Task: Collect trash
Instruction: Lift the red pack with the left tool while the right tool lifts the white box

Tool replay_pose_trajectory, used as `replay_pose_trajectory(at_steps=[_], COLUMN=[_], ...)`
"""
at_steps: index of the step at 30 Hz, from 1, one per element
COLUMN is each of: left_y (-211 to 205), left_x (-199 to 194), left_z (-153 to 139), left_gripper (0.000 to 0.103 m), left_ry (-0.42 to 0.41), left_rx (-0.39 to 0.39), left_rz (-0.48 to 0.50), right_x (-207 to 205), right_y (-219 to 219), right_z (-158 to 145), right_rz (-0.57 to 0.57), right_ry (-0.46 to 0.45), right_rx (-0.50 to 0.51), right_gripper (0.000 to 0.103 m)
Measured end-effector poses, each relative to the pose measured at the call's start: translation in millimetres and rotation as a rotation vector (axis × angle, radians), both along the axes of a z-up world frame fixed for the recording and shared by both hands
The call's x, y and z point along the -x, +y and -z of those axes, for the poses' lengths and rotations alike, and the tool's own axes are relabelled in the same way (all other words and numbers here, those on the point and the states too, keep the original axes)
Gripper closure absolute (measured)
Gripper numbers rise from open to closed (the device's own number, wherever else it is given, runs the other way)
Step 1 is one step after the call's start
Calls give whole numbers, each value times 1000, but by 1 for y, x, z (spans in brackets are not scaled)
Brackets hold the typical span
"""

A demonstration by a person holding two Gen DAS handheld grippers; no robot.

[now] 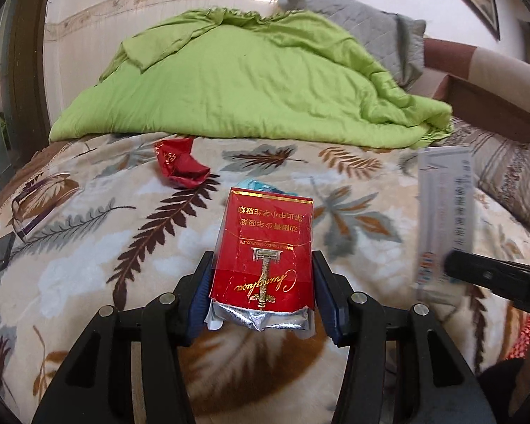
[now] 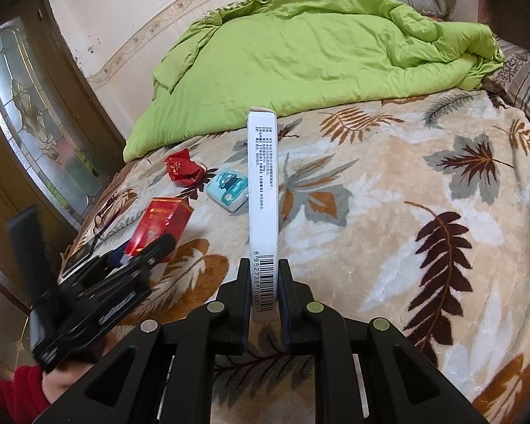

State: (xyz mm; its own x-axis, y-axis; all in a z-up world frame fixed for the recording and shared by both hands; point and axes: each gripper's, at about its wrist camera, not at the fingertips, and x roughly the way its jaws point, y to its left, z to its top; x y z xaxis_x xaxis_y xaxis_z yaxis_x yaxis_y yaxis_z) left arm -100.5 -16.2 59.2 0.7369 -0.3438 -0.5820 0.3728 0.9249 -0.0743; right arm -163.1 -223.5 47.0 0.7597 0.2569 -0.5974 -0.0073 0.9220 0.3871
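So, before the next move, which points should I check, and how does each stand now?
1. Left gripper holds the red pack: ok, pads on both sides.
2. Right gripper holds the white box: ok, clamped at the barcode end.
3. Pack lifted off the blanket: cannot tell.
4. Trash left on the bed: not ok, a red wrapper and a blue packet lie there.
5. Bin to drop into: cannot tell, none in view.
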Motion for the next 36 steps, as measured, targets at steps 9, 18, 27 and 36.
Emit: replay_pose_trajectory(at_steps=[9, 18, 27, 36], left_y=[-3, 2, 3, 3], left_x=[30, 25, 18, 15], left_z=[-8, -5, -1, 1], left_gripper=[51, 51, 51, 51], left_ry=[-49, -33, -4, 5], left_rx=[-13, -6, 9, 9], left_rz=[27, 5, 0, 2], right_x=[7, 14, 13, 11], right_y=[-4, -5, -4, -3], right_z=[-4, -7, -6, -4], right_rz=[19, 28, 22, 15], right_ry=[-22, -41, -36, -31], right_rx=[-7, -2, 1, -2], right_gripper=[89, 89, 89, 89])
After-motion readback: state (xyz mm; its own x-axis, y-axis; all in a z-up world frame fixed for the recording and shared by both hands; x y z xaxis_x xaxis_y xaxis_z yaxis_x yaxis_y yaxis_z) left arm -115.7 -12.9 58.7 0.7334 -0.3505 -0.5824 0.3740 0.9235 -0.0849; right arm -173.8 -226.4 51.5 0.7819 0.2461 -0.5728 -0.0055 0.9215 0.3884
